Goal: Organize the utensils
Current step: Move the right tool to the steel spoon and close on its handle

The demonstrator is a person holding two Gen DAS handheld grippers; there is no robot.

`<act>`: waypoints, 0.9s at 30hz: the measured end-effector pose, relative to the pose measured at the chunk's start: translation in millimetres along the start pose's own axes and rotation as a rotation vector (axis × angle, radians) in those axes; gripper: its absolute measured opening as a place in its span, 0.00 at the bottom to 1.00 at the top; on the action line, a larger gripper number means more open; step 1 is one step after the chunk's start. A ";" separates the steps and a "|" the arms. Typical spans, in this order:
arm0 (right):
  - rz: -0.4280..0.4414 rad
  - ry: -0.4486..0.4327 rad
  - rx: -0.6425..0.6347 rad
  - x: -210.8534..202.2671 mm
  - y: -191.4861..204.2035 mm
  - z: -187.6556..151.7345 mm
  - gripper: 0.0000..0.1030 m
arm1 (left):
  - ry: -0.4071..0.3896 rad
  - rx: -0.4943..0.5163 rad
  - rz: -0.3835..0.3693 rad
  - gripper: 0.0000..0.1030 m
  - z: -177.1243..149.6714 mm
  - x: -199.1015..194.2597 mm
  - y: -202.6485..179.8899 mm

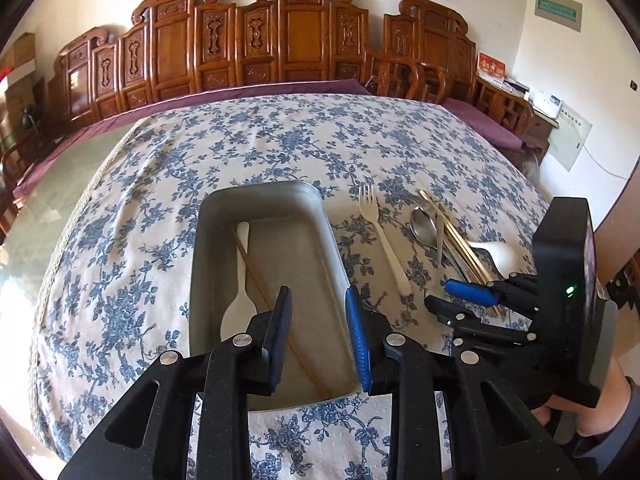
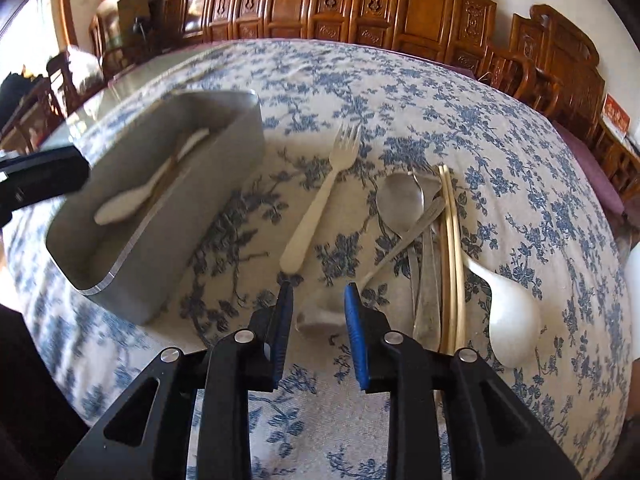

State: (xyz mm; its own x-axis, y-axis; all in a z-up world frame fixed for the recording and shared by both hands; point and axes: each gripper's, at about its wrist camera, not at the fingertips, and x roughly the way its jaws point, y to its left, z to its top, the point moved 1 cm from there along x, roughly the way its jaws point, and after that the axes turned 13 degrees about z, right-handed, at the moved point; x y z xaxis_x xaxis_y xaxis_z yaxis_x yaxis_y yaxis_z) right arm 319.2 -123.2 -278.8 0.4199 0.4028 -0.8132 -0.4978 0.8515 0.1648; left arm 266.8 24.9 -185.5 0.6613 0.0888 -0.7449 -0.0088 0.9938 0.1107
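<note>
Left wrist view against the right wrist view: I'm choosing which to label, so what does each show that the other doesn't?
Only the left wrist view shows the right gripper from outside, open by the loose utensils, and the full inside of the gray tray from above.

Only the right wrist view shows a pale handle end lying between the open right fingers and the whole white ladle spoon.

Both show the tray holding a white spoon and one chopstick, plus the white fork, metal spoon and chopsticks on the floral tablecloth.
</note>
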 end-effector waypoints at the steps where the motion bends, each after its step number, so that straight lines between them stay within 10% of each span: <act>1: -0.006 0.004 -0.007 0.8 -0.4 -1.2 0.28 | 0.000 0.002 0.000 0.25 -0.2 0.2 -0.8; 27: -0.038 0.051 -0.090 5.2 -1.5 -7.9 0.29 | 0.000 0.028 0.000 0.25 -2.7 1.2 -12.1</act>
State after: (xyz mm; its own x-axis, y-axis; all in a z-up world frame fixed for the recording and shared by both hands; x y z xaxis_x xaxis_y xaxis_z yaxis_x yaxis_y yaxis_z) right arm 316.2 -125.0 -287.7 0.4017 0.3516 -0.8456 -0.5491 0.8314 0.0849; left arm 265.7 13.1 -189.5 0.6617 0.0883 -0.7446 0.0125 0.9916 0.1287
